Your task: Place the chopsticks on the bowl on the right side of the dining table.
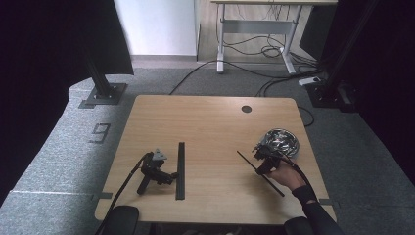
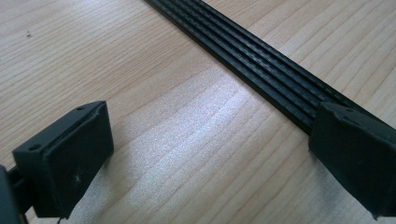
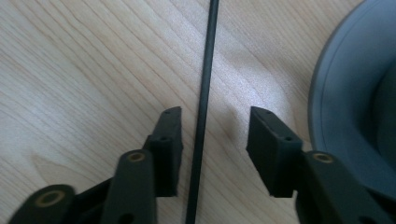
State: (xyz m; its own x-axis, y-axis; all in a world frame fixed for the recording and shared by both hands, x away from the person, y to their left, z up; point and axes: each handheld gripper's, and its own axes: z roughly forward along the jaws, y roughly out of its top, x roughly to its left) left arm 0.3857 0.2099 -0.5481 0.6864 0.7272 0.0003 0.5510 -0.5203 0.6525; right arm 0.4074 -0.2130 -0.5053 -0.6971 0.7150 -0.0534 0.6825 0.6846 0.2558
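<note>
Right gripper [image 3: 215, 126] jaws part-open astride thin rod [image 3: 205, 70], not pinching; bowl [image 3: 355, 93] beside. Left gripper [image 2: 210, 154] wide open, empty, parked against ribbed strip [image 2: 261, 65].

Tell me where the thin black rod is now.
In the high view the thin black rod lies slanted on the right part of the table, beside the shiny bowl, between the open jaws of the right gripper.

Both grippers are black. The left gripper [image 1: 172, 175] carries a grey three-cornered plate [image 1: 159, 155] on top and trails a black cable [image 1: 125, 183]; its pads [image 2: 74, 163] are blocky with small screw holes. The right gripper [image 1: 258, 159] has brass-coloured pivot pins [image 3: 136, 156], and the person's sleeve [image 1: 313, 210] is black
</note>
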